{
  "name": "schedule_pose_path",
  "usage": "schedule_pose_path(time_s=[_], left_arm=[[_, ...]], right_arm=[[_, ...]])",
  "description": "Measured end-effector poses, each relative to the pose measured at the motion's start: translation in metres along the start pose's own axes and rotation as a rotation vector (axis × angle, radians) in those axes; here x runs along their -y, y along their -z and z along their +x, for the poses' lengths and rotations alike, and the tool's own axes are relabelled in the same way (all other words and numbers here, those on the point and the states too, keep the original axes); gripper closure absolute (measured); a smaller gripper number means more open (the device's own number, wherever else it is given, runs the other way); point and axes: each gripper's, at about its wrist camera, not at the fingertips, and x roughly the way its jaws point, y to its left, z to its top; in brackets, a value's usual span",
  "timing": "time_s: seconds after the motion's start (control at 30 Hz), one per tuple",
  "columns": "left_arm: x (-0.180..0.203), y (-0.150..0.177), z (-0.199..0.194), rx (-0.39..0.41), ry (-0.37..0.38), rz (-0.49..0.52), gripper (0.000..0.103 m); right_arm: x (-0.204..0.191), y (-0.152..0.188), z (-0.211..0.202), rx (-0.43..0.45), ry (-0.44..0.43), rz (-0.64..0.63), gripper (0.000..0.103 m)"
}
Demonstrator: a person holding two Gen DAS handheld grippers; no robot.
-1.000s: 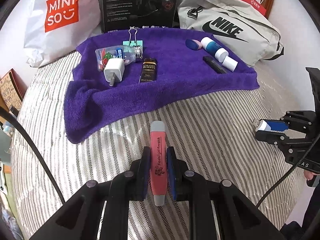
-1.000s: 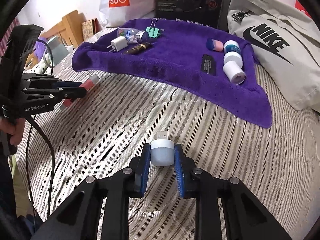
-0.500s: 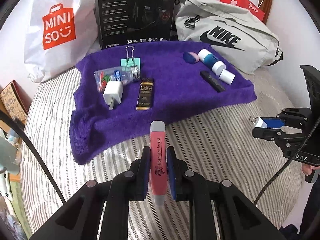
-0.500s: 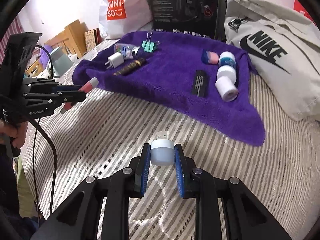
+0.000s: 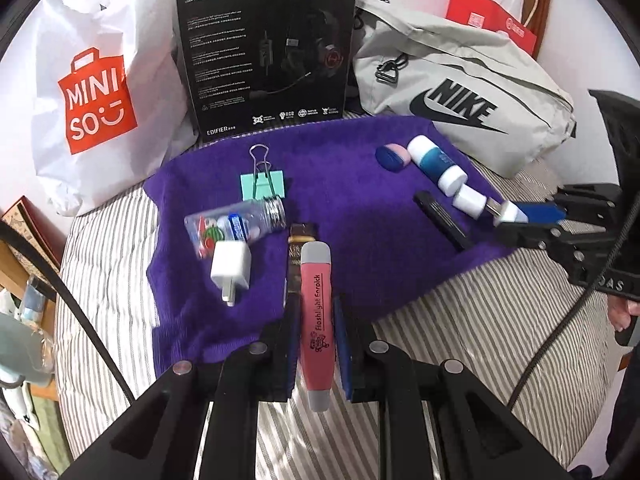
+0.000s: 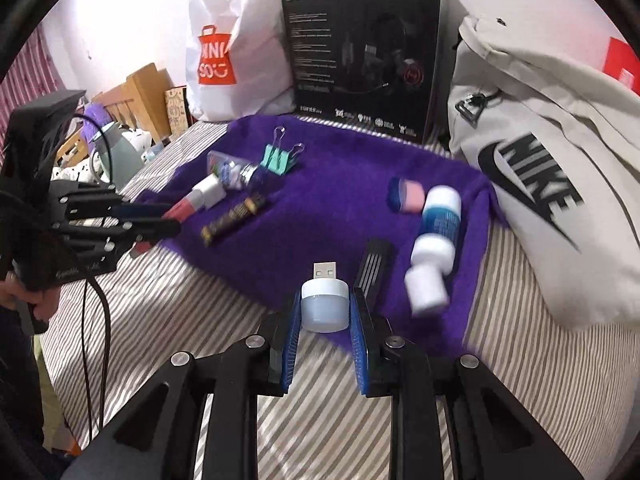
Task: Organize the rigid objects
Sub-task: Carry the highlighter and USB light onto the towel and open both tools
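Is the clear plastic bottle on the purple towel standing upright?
No, the clear bottle lies on its side on the purple towel, beside the white charger.

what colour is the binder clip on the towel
Mint green with silver wire handles; the binder clip shows best in the left wrist view, lying on the purple towel.

Striped bed [image 5: 460,344] w/ purple towel [image 5: 352,200]; Miniso bag [image 5: 92,92], headset box [image 5: 268,52], Nike bag [image 5: 460,92] at back.

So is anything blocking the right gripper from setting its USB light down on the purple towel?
Partly. The USB light hangs over the near edge of the purple towel, with the black stick lying just right of it and a white cap beyond. The towel to the left looks bare.
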Motion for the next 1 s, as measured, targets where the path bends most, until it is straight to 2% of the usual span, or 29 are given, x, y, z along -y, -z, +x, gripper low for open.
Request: schedule_pose_path(time_s=[0.27,0.5,0.87,1.0], left_arm=[[-0.014,-0.009,0.018,-0.019,-0.001,-0.022,0.087],[-0.021,-0.011,0.029,-0.033,0.006,-0.028,0.087],[-0.021,-0.015,0.039,-0.045,0.019,-0.024,0.087],[-0.022,-0.017,0.041,-0.048,0.023,-0.026,0.087]], right_arm=[[0.024,-0.044,0.063,-0.048,0.048,0.019,0.079],[0.032,-0.051,0.104,-0.112,0.107,-0.008,0.079],[0.033,-0.053,0.105,-0.102,0.109,-0.033,0.08],[0.028,-0.054,0.106,-0.11,0.132,-0.072,0.076]])
